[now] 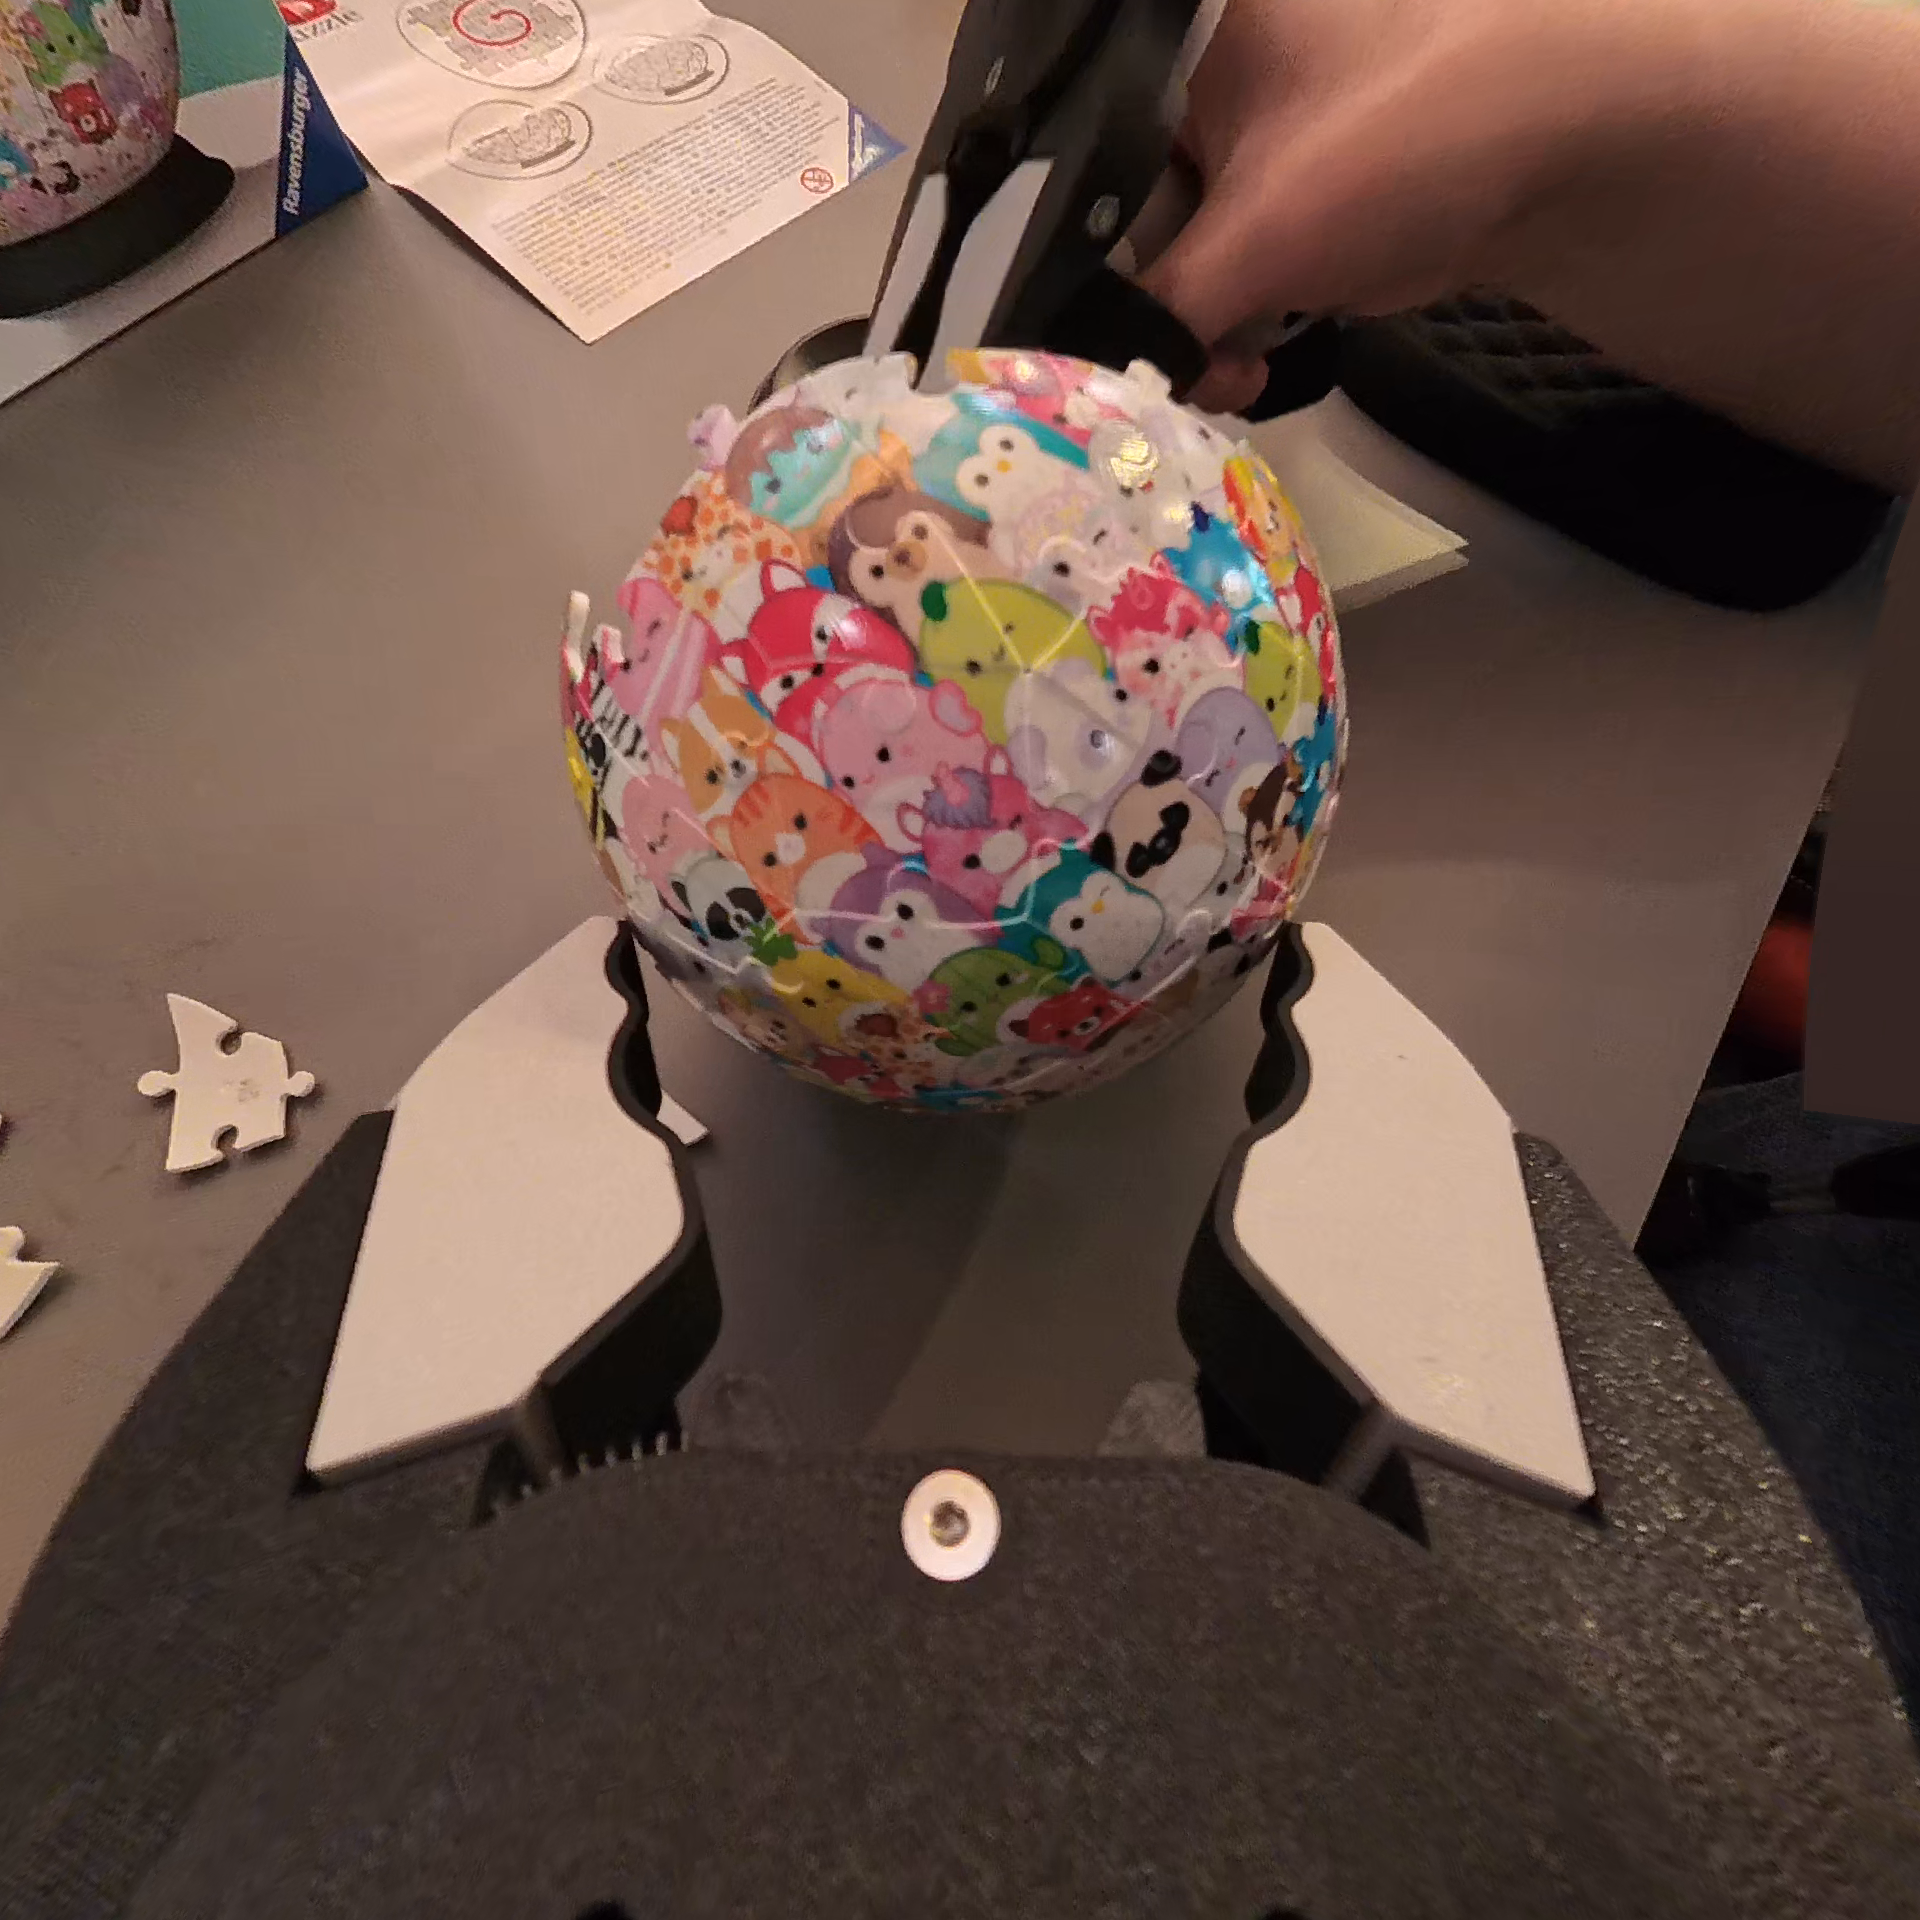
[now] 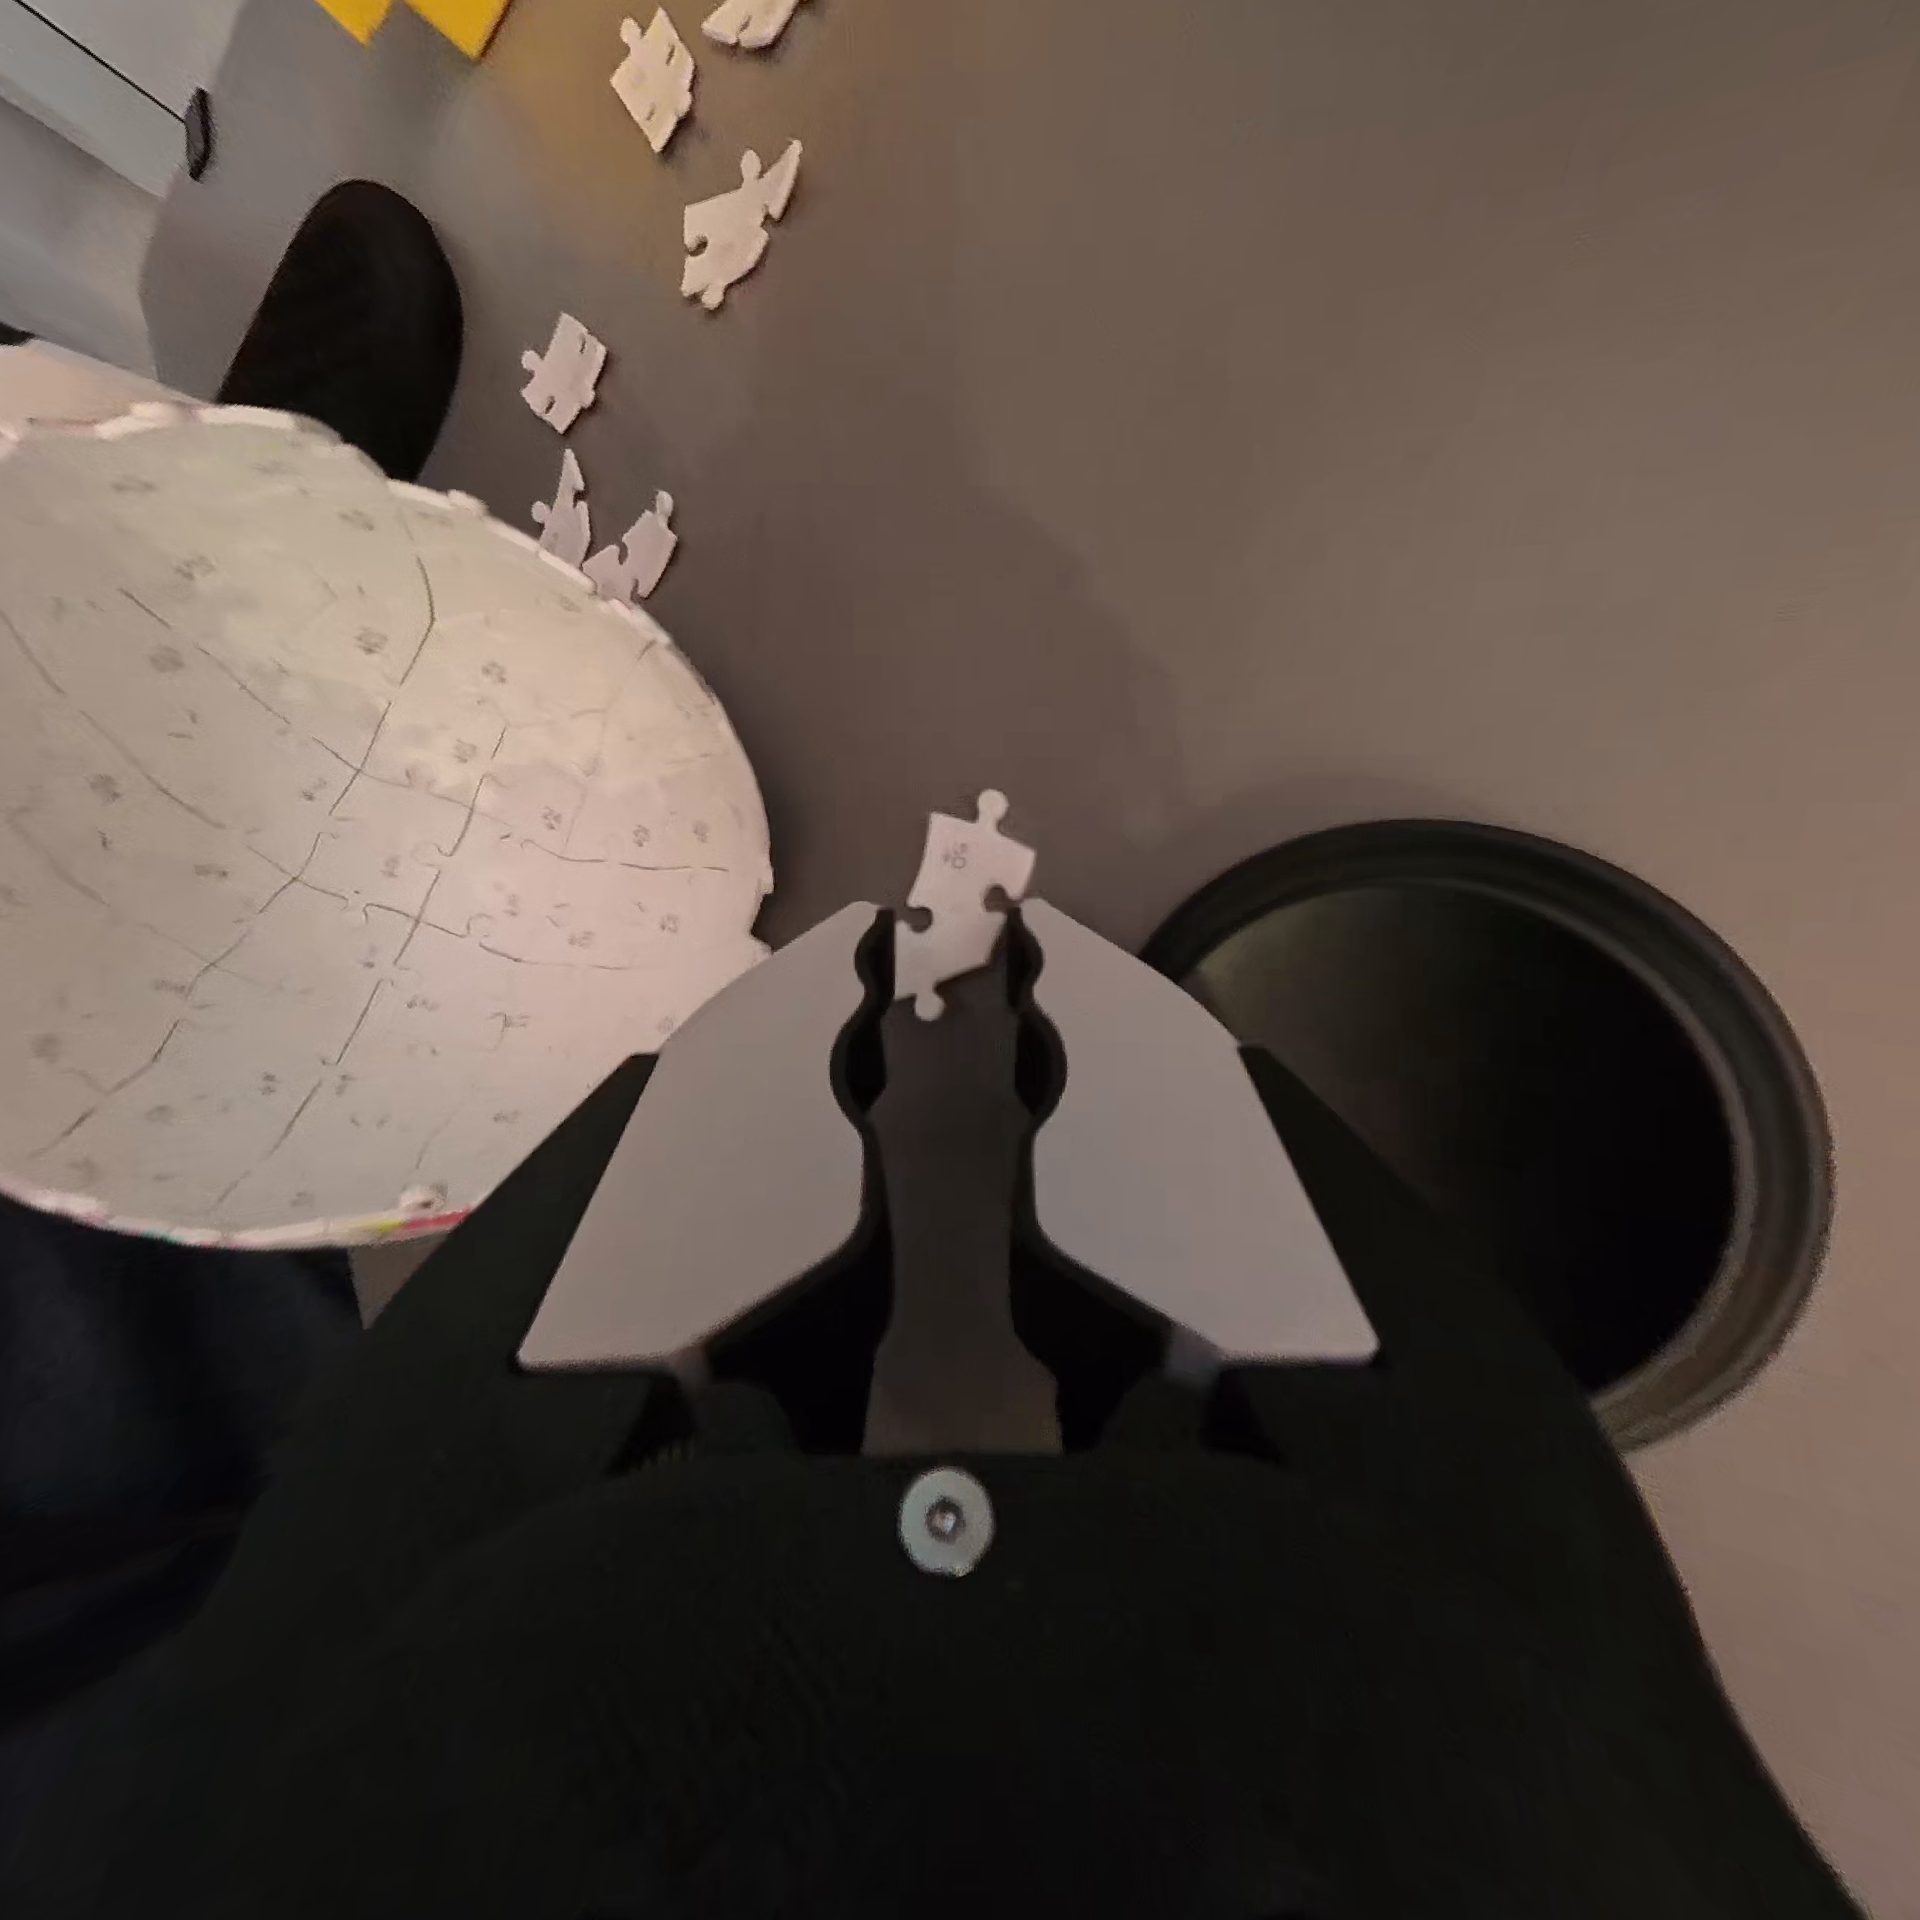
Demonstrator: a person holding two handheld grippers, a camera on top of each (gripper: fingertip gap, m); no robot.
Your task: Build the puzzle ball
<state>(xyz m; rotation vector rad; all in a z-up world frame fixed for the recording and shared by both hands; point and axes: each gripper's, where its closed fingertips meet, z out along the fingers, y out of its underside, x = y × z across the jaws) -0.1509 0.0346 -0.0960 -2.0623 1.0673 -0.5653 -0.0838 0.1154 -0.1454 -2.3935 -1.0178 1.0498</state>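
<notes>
The partly built puzzle ball (image 1: 956, 707) is covered in colourful cartoon animals and has an open, jagged top rim. My left gripper (image 1: 956, 945) is shut on its lower half and holds it over the grey table (image 1: 312, 623). In the right wrist view the ball's white numbered inside (image 2: 312, 831) shows at the left. My right gripper (image 2: 951, 914) is shut on a single white puzzle piece (image 2: 966, 883), just right of the ball's rim. In the left wrist view the right gripper (image 1: 997, 208), held by a hand, is behind the ball's top, fingertips hidden.
Several loose white pieces lie on the table (image 2: 738, 223), (image 1: 223, 1081). A black ring stand (image 2: 1507, 1112) sits right of my right gripper. The puzzle box (image 1: 156, 125) and a paper instruction sheet (image 1: 623, 145) lie at the far left. The table's edge runs at the right (image 1: 1766, 831). Some 12 cm of space lies between my two pairs of fingers.
</notes>
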